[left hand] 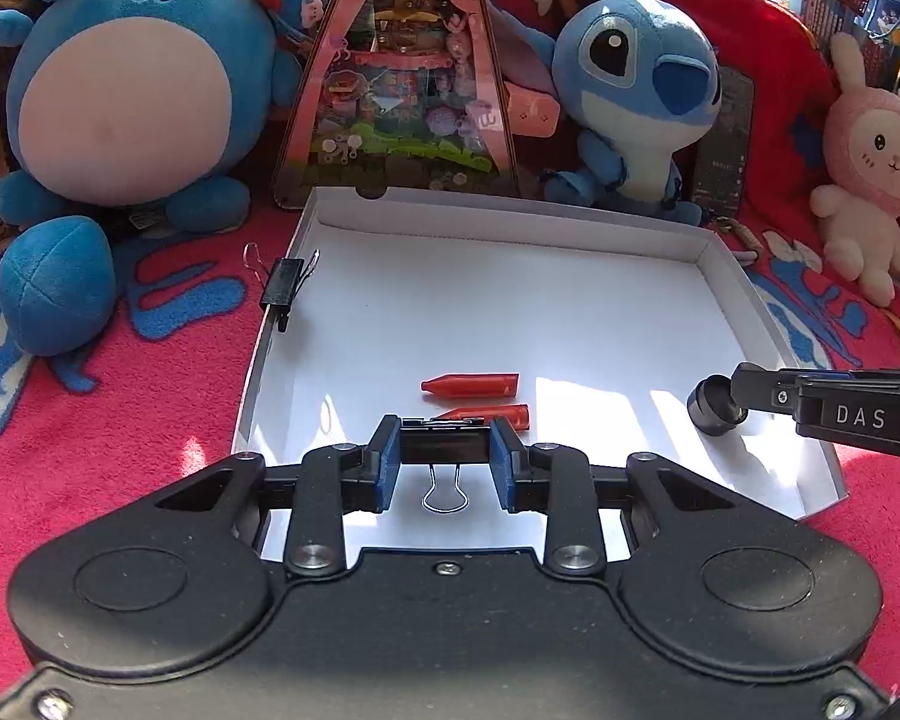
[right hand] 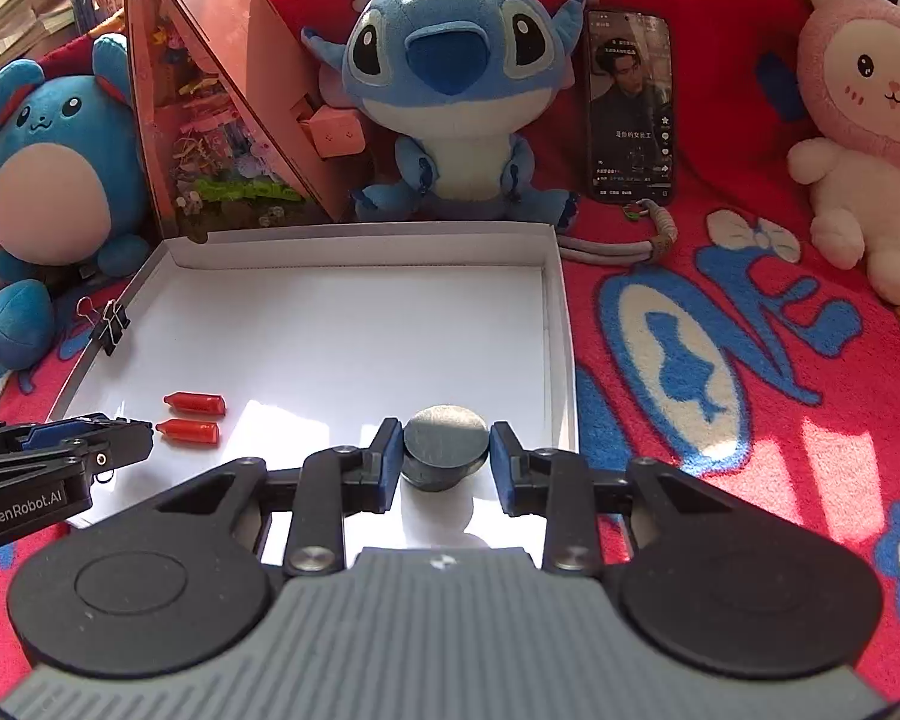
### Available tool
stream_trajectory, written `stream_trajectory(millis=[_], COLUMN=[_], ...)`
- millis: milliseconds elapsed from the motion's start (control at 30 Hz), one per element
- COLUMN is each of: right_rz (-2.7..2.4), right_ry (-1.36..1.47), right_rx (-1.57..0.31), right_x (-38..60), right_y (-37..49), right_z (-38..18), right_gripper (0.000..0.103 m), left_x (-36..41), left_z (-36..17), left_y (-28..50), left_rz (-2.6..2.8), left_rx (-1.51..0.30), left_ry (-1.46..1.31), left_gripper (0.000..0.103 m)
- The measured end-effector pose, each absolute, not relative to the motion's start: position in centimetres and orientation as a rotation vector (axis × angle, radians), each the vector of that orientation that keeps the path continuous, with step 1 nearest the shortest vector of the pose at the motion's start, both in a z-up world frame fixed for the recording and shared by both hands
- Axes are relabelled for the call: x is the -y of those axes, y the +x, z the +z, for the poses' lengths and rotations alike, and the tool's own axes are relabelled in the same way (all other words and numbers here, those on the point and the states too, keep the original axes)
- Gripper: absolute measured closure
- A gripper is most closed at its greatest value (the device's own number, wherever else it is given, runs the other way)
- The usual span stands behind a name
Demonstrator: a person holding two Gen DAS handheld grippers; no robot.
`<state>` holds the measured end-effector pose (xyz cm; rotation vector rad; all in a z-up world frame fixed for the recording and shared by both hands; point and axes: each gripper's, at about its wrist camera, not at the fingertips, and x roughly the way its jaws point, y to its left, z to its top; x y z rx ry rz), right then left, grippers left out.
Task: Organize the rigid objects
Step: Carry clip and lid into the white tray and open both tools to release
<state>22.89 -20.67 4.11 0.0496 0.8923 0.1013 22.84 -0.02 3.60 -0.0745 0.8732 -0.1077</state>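
A white shallow box (left hand: 510,222) (right hand: 354,240) lies on the red blanket. My left gripper (left hand: 445,444) is shut on a black binder clip (left hand: 444,447) over the box's near part; its wire handle (left hand: 445,492) hangs toward me. Two red caps (left hand: 471,385) (right hand: 195,402) lie side by side just beyond it. My right gripper (right hand: 444,450) is shut on a round black knob (right hand: 445,441) (left hand: 711,405) near the box's right wall. Another black binder clip (left hand: 282,288) (right hand: 111,321) is clipped on the box's left wall.
Plush toys stand behind the box: a round blue one (left hand: 126,90), a blue big-eyed one (right hand: 450,96), a pink rabbit (right hand: 864,108). A pink triangular diorama (left hand: 402,72) and a phone (right hand: 630,108) lean at the back. A cord (right hand: 618,246) lies by the box's far right corner.
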Motion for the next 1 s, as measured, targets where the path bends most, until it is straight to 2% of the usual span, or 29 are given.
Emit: stream_trajectory(millis=[1000], right_rz=[0.101], right_ry=[-0.006], right_rx=[-0.900], right_x=[19.2], right_y=[23.7], right_z=[3.2], right_gripper=[0.067], left_x=[1.2], left_z=[2.3], left_y=[23.8], left_rz=[-0.083], left_rx=[-0.872], left_ry=[-0.051], left_gripper=[0.073])
